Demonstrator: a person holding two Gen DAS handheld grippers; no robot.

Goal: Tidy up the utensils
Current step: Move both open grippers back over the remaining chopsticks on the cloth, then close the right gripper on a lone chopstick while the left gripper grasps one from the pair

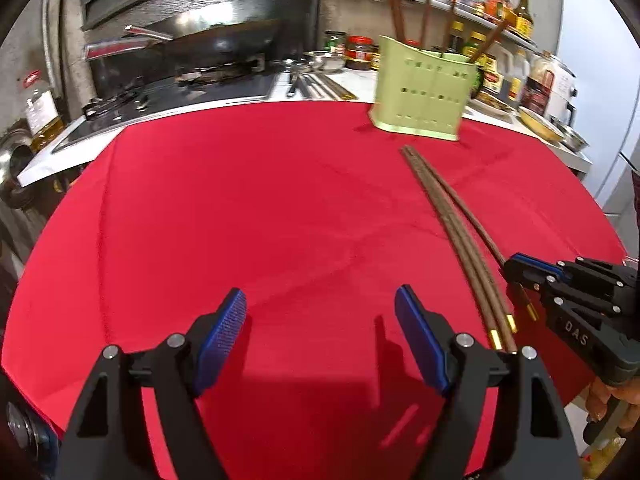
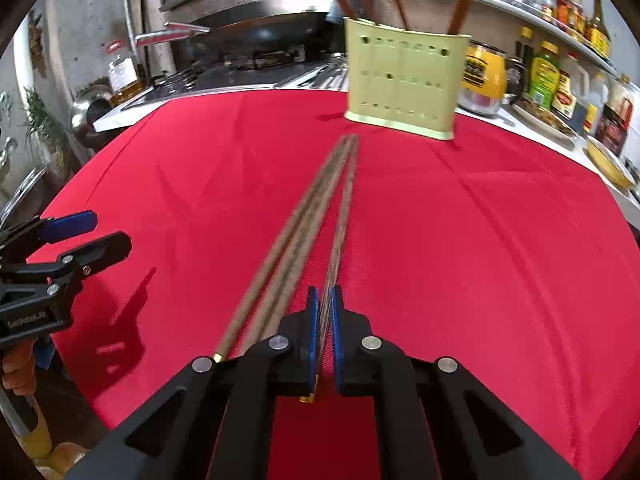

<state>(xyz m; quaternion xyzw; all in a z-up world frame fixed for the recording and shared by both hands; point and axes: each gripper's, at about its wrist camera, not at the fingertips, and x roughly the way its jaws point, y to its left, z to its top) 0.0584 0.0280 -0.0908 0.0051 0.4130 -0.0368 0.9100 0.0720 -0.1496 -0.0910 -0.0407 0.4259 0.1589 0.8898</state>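
On the red cloth (image 2: 460, 240) over the counter, right tongs (image 2: 325, 300) are clamped on one chopstick (image 2: 340, 216), its gold end partly hidden between the pads. Two more chopsticks (image 2: 288, 248) lie just left, blurred. Left tongs (image 1: 320, 336) hang apart, holding nothing. Green holder (image 2: 404, 80) stands beyond; its chopstick tops are cut off.

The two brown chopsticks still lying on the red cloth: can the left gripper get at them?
Probably yes. The left gripper is open, and the two brown chopsticks lie just to its right with only bare red cloth between them; the right gripper holds a third.
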